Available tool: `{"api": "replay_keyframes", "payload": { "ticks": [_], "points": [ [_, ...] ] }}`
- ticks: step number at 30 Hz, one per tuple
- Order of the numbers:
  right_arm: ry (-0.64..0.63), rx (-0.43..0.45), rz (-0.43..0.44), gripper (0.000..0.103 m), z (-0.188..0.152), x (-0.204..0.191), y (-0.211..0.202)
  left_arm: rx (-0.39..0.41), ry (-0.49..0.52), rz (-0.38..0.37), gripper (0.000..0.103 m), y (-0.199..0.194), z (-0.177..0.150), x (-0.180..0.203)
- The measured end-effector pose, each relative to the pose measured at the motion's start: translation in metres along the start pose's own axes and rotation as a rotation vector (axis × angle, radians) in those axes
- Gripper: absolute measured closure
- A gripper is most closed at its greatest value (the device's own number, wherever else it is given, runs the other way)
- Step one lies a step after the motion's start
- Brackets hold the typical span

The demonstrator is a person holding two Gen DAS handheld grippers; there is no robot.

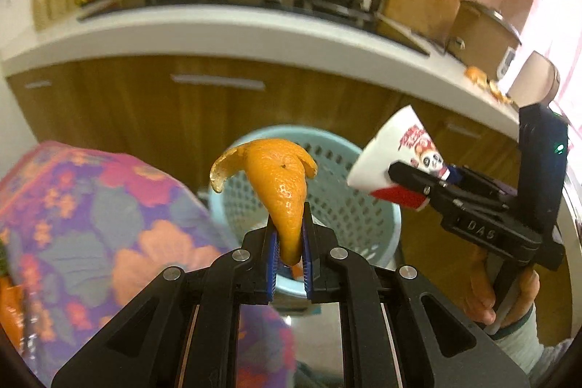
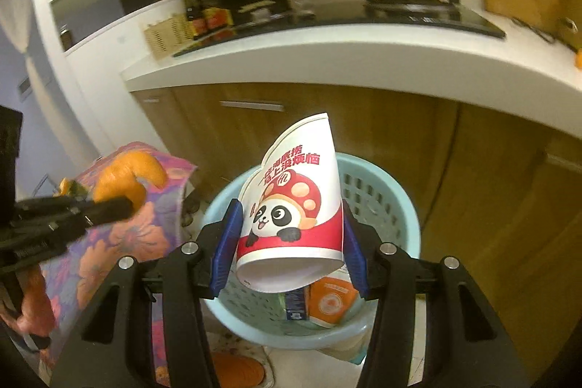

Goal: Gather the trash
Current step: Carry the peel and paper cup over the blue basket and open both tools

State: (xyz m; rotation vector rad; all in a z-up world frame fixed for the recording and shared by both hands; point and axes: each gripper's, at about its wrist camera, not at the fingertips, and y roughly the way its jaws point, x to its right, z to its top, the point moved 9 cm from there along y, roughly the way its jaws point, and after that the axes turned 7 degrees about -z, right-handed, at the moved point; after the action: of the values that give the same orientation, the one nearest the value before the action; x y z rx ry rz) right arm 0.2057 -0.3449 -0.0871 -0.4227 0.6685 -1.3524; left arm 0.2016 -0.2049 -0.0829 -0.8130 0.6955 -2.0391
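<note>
The left gripper is clamped on a curled piece of orange peel, pinched low between its blue pads so most of the peel stands up above the jaws. The right gripper squeezes a white paper cup printed with a red-capped panda across its lower body, base toward the camera and mouth tilted away. Both pieces of trash hang above or just beside the pale blue perforated plastic basket, which stands on the floor in front of the wooden cabinets under the white counter; an orange carton already lies inside.

The step in hand looks like the drop. To do it well, bring each gripper fully over the basket's opening before letting go, since the peel sits near the left rim, close to the flowered purple cloth. Lower both a little so the light cup does not bounce off the rim, and keep the two grippers apart so they do not collide. More peel scraps wait on the counter at far right
</note>
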Motion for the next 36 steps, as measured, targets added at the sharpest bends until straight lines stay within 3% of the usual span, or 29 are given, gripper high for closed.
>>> {"api": "replay_keyframes", "payload": {
  "ticks": [14,16,17,24,28,36],
  "points": [
    [0.058,-0.047,-0.026,0.055,-0.008,0.024,0.021,-0.130,0.004,-0.014,0.093,0.070,-0.009,0.009],
    [0.060,-0.050,-0.024,0.055,-0.008,0.023,0.022,-0.135,0.005,-0.012,0.084,0.070,-0.010,0.008],
    [0.061,-0.052,-0.023,0.055,-0.008,0.023,0.022,-0.134,0.007,-0.005,0.070,0.070,-0.010,0.008],
    [0.055,-0.094,-0.012,0.054,-0.015,0.013,0.038,-0.097,0.010,0.021,0.065,0.053,-0.010,-0.001],
    [0.058,-0.154,-0.008,0.044,-0.027,0.007,0.053,-0.067,-0.007,0.030,0.063,0.035,-0.010,-0.009],
    [0.058,-0.127,0.003,0.043,-0.021,0.000,0.035,0.027,-0.067,0.027,0.060,-0.012,-0.005,-0.025]
  ]
}}
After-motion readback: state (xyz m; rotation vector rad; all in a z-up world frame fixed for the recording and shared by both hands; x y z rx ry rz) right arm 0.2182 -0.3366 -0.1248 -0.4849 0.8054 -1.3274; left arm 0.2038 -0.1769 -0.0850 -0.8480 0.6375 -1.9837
